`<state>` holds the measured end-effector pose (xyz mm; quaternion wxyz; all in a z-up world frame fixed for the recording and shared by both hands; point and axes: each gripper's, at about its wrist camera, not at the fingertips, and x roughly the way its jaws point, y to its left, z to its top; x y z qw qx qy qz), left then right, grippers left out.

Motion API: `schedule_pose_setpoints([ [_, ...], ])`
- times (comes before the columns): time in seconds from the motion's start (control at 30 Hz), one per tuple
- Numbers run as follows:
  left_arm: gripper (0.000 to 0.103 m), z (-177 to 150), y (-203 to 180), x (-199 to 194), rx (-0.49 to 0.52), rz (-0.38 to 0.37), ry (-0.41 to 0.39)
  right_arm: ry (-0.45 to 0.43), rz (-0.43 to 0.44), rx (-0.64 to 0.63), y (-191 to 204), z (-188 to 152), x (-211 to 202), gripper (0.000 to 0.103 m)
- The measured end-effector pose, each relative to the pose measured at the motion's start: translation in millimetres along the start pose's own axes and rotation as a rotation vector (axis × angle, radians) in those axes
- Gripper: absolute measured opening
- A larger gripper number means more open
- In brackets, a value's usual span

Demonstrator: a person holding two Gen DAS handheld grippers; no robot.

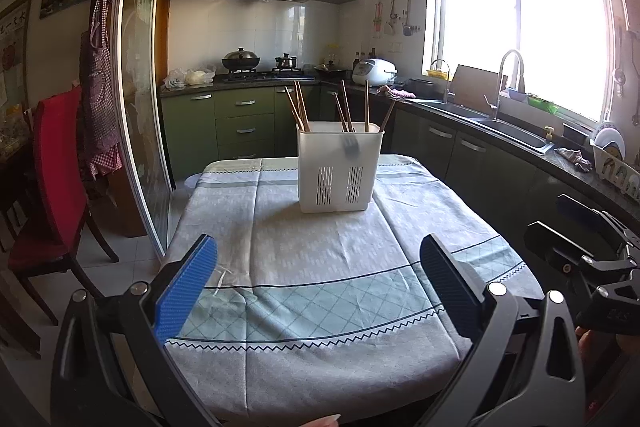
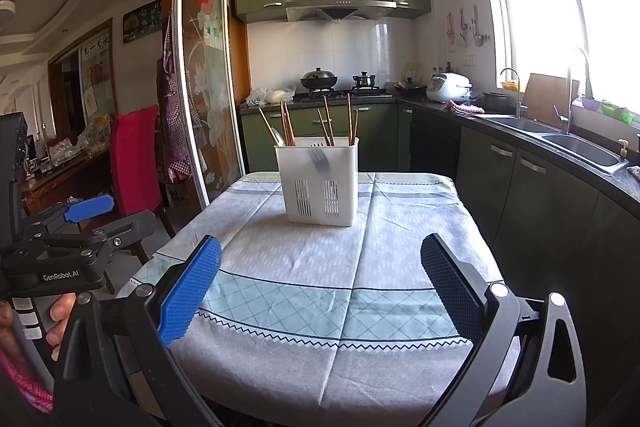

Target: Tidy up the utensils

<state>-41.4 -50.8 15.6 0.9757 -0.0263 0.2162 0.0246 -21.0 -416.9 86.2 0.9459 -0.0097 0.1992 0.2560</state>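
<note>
I hold the left gripper (image 1: 318,287) and right gripper (image 2: 320,285) wide apart, empty, at the near edge of the grey-and-teal checked tablecloth (image 1: 320,307). The white slotted plastic utensil caddy (image 1: 339,167) stands toward the far edge, holding brown wooden chopsticks (image 1: 298,107); the blur at its rim may be a fork. Risk: a reach among the leaning sticks tips the light caddy.

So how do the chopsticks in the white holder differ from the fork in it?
The chopsticks are brown wooden sticks that lean at varied angles and rise well above the holder rim. The fork is grey metal, sits low, and shows only as a blurred shape through the translucent front wall. There are many chopsticks and one fork in view. Both stand inside the same holder, and neither is held by the tongs.
</note>
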Motion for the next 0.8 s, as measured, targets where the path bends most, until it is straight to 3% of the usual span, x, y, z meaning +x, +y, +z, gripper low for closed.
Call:
schedule_pose_setpoints([
  [0.43,0.096,-3,0,2,0.007,-0.031,-0.007,0.009,0.004,-0.001,0,-4,4,0.098],
  [0.67,0.096,-5,8,17,-0.03,-0.046,0.062,0.024,0.009,0.006,-2,-6,8,0.098],
  [0.8,0.096,-9,13,28,-0.034,-0.005,0.092,0.04,0.01,0.01,-5,-7,14,0.098],
])
